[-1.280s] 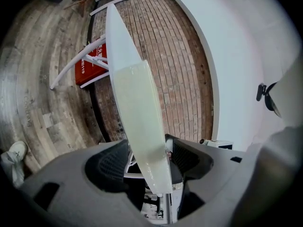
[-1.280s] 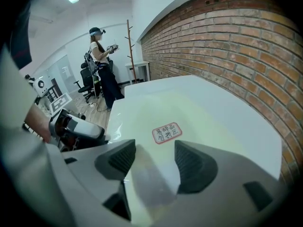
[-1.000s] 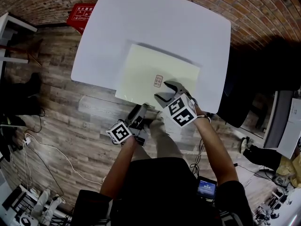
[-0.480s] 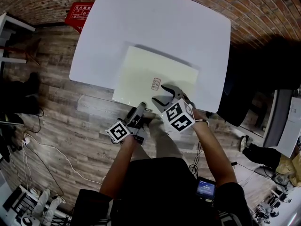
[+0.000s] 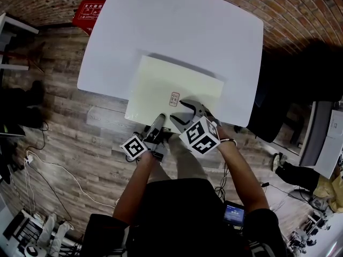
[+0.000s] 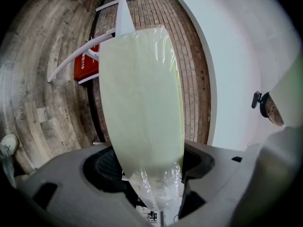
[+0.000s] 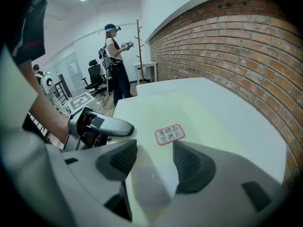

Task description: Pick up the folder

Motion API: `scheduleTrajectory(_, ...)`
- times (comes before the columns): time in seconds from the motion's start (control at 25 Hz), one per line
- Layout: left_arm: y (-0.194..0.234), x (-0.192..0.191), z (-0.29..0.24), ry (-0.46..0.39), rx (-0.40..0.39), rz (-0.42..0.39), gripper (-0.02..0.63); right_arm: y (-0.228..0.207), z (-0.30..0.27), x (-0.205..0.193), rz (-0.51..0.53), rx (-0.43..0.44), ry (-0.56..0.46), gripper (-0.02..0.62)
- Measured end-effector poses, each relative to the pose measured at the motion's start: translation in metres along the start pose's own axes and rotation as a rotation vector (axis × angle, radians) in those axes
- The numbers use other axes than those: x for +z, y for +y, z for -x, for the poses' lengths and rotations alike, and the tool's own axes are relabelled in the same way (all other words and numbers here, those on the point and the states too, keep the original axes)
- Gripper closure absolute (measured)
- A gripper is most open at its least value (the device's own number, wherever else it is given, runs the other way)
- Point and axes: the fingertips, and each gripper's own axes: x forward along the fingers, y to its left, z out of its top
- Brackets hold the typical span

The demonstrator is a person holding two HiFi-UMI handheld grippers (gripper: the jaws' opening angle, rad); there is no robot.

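Left gripper (image 5: pixel 159 121) clamped on the folder (image 5: pixel 177 82) where it overhangs the table's (image 5: pixel 187 25) near edge, presumably so one jaw fits underneath; my right gripper (image 5: pixel 180 112) hovers above it, jaws wide, gripping nothing.

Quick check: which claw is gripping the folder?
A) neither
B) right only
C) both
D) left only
D. In the left gripper view, the left claw is shut on the edge of the folder. In the right gripper view, the right claw stands open above the folder, with nothing pinched.
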Motion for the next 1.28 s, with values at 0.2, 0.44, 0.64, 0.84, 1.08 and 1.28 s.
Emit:
scheduleTrajectory(0.2, 0.0, 0.001, 0.0, -0.015, -0.02, 0.002, 0.304, 0.007, -0.002, -0.001, 0.017, 0.022, 0.007, 0.345)
scheduleTrajectory(0.44, 0.0, 0.001, -0.002, -0.027, -0.023, 0.022, 0.304, 0.015, -0.001, -0.002, 0.033, 0.039, 0.013, 0.345)
scheduleTrajectory(0.64, 0.001, 0.002, -0.001, -0.03, -0.027, 0.012, 0.304, 0.019, -0.001, -0.003, 0.034, 0.044, 0.011, 0.345)
scheduleTrajectory(0.84, 0.0, 0.003, -0.002, -0.051, -0.04, 0.022, 0.304, 0.019, 0.0, -0.004, 0.038, 0.044, 0.012, 0.345)
scheduleTrajectory(1.08, 0.001, 0.003, -0.002, -0.061, -0.033, 0.032, 0.304, 0.019, 0.0, -0.004, 0.035, 0.045, 0.007, 0.345)
scheduleTrajectory(1.28, 0.002, 0.004, -0.002, -0.059, -0.008, 0.041, 0.305, 0.017, -0.001, -0.003, 0.025, 0.041, 0.003, 0.345)
